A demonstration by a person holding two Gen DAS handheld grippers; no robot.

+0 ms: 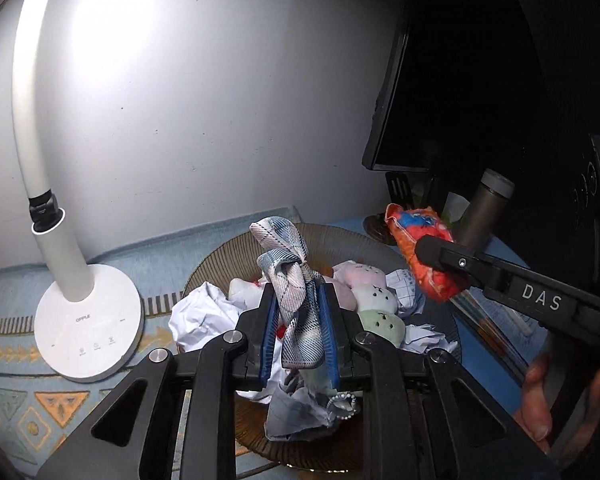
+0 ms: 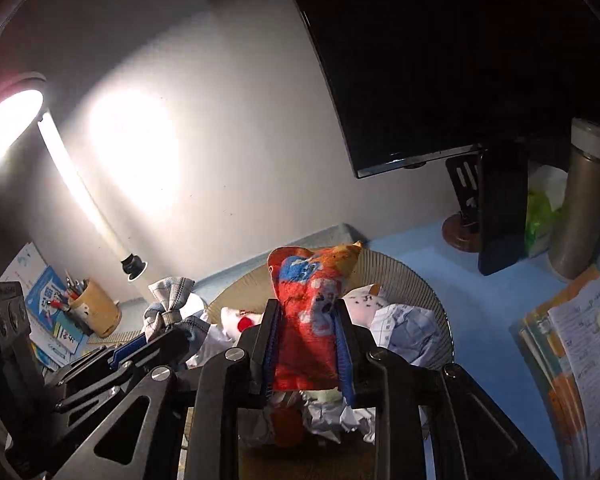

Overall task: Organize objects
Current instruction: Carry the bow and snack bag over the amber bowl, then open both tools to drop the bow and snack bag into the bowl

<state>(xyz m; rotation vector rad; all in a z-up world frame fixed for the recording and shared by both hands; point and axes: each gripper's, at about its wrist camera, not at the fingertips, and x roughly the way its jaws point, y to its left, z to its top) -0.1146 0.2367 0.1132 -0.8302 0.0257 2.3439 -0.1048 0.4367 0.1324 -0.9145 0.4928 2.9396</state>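
Just above round ribbed brown basket (image 1: 220, 258), heaped with crumpled white paper (image 1: 196, 318) and pastel plush toys (image 1: 374, 300): left gripper (image 1: 299, 330) clenched on knotted blue-white plaid cloth (image 1: 296, 280), right gripper (image 2: 306, 350) clenched on red-orange-blue printed fabric pouch (image 2: 310, 312), both held clear of basket rim. Beside basket, white round-based desk lamp (image 1: 86, 320). Open blue tabletop (image 2: 480, 304) rightward; beyond, grey steel flask (image 2: 582, 204) and black monitor (image 2: 420, 60) against wall.
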